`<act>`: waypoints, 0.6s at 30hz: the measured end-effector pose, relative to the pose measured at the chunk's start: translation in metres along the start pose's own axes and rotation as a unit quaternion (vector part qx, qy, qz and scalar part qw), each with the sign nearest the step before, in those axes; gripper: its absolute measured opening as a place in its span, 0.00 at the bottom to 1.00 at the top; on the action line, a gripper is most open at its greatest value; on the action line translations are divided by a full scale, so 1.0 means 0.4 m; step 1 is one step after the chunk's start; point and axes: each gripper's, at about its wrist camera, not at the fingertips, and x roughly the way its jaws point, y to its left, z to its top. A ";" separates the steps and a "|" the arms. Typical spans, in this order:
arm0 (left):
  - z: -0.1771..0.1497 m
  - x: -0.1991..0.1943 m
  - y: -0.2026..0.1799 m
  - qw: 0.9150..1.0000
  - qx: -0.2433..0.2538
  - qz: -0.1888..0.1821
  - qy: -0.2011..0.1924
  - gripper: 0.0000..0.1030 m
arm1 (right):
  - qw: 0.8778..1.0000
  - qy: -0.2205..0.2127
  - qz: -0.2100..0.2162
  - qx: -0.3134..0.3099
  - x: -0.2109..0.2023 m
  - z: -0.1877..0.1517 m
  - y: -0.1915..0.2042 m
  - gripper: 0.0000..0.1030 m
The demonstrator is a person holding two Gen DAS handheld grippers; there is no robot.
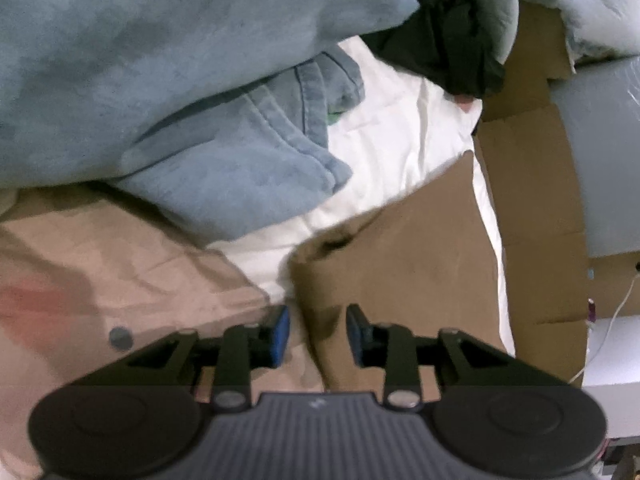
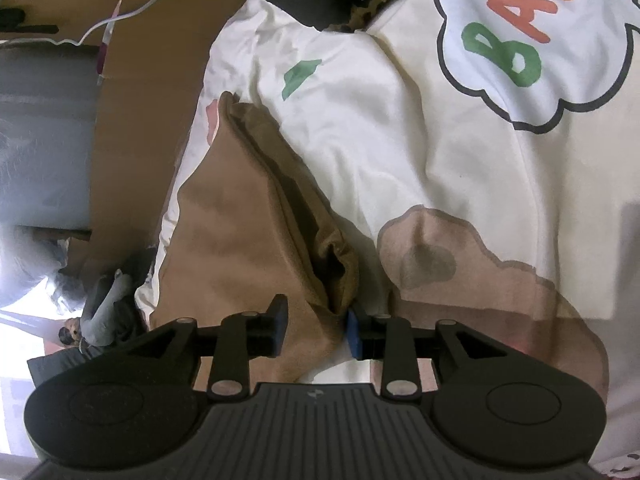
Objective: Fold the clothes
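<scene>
Nearest the left wrist camera, the left gripper (image 1: 317, 334) stood partly open, its blue pads apart and pressing on nothing, hovering over the near edge of the soft brown knit garment (image 1: 400, 264). The right gripper (image 2: 314, 332) was likewise partly open; brown cloth lay in the gap, and its bunched hem reached the right-hand pad, though no firm pinch showed. The garment (image 2: 240, 220) lay fairly flat on the white printed bedsheet (image 2: 400, 140), with a thick rolled edge running away from the jaws. It looked light, limp and not slippery, so it would probably sag and crease freely; the doubled hem or a corner seemed the surest place to pinch. Farther off in the left view sat a pale blue fleece garment (image 1: 200, 152), with flattened brown cardboard (image 1: 532, 184) to the right and a dark heap of clothes (image 1: 440, 40) beyond.
</scene>
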 end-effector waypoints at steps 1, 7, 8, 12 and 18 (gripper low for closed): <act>0.003 0.008 0.002 1.000 0.000 -0.001 -0.002 0.31 | 1.000 0.000 -0.001 0.002 0.003 0.000 -0.001 0.33; 0.023 0.051 0.012 1.000 -0.011 -0.020 -0.007 0.32 | 1.000 0.006 -0.009 0.012 0.025 -0.007 -0.011 0.34; 0.025 0.055 0.014 0.999 -0.014 -0.028 -0.007 0.32 | 1.000 0.008 -0.010 0.011 0.029 -0.009 -0.010 0.34; 0.032 0.063 0.032 0.997 -0.027 -0.068 -0.001 0.37 | 1.000 0.011 -0.015 0.015 0.046 -0.012 -0.010 0.34; 0.025 0.046 0.060 0.995 -0.046 -0.092 -0.001 0.05 | 1.000 -0.005 -0.026 -0.006 0.041 0.000 -0.004 0.08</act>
